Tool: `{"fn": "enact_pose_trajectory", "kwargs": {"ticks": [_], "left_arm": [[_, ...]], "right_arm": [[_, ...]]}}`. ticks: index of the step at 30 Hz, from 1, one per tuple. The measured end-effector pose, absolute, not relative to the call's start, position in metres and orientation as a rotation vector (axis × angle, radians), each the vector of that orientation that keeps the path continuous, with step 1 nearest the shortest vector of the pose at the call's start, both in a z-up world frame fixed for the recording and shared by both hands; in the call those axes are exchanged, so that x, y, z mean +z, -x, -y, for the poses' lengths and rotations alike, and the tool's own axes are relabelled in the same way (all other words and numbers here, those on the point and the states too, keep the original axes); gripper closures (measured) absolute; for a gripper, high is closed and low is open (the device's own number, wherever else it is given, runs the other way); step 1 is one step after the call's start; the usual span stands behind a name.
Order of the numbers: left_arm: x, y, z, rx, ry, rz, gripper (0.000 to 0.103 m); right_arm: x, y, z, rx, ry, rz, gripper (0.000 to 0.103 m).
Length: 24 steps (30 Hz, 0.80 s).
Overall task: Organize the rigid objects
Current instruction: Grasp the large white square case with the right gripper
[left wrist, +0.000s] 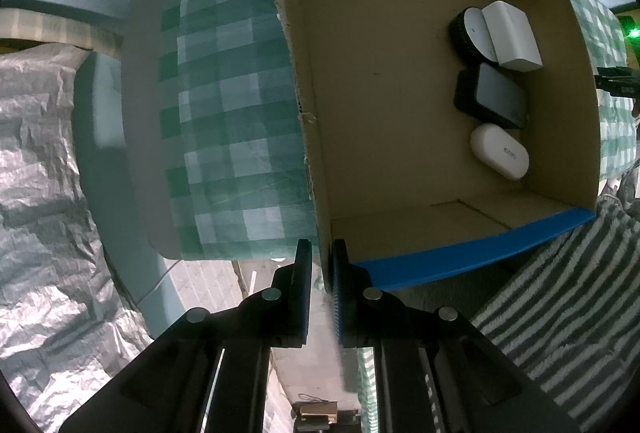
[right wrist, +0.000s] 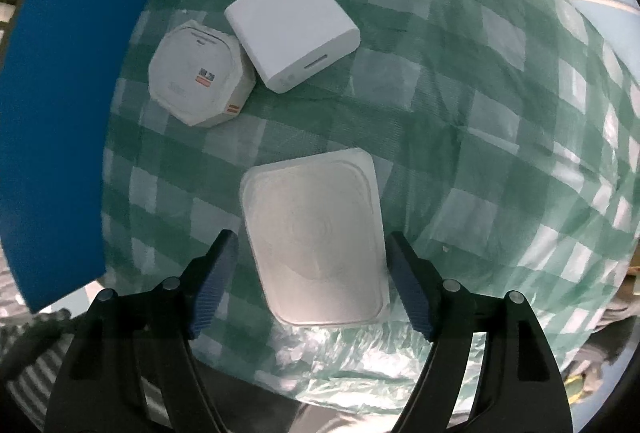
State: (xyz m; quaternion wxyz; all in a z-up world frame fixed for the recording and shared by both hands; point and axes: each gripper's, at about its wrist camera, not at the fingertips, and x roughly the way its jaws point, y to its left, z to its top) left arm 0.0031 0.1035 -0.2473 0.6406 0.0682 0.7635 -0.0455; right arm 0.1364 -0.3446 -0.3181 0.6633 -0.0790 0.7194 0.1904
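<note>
Item one: left gripper, pointed straight down, jaws drawn almost together and pinching the near corner wall of a cardboard box, one pad outside the wall and one inside. The box opened ahead of the jaws and to their right; its outer flap, ahead and left of the jaws, was covered in green-and-white checked cloth, and a blue edge ran off to the right just past the jaws. Contents, all against the far right wall, well ahead of the jaws: a round black-and-white device, a white block leaning on it, a black rectangular case next nearer, and a white oval case nearest. Item two: right gripper, also pointed straight down, jaws spread wide over a checked tablecloth. A white rounded-rectangular tray lay flat between the jaws; the right pad stood at or against its edge, and a gap showed between the left pad and its other edge, so no grip was made. Ahead of the jaws and slightly left: a white octagonal box with small orange labels, touching a white square adapter beside it. Far left of the jaws: a blue panel.
</note>
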Motion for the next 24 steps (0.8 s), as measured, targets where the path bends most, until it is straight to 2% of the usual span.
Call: {"fn": "enact_pose_trajectory", "kwargs": {"ticks": [6, 9, 11, 24], "left_arm": [[-0.247, -0.002, -0.106, -0.105, -0.146, -1.735, 0.093], [-0.247, -0.002, -0.106, -0.106, -0.150, -1.735, 0.093], [-0.247, -0.002, -0.106, -0.106, -0.149, -1.735, 0.093], [-0.248, -0.002, -0.106, -0.106, -0.146, -1.737, 0.093]], "right_arm": [[-0.323, -0.145, 0.324, 0.398, 0.250, -1.651, 0.027], [-0.324, -0.152, 0.318, 0.372, 0.273, -1.660, 0.030], [-0.324, -0.157, 0.316, 0.343, 0.298, -1.658, 0.036], [-0.320, -0.125, 0.303, 0.343, 0.277, -1.659, 0.038]]}}
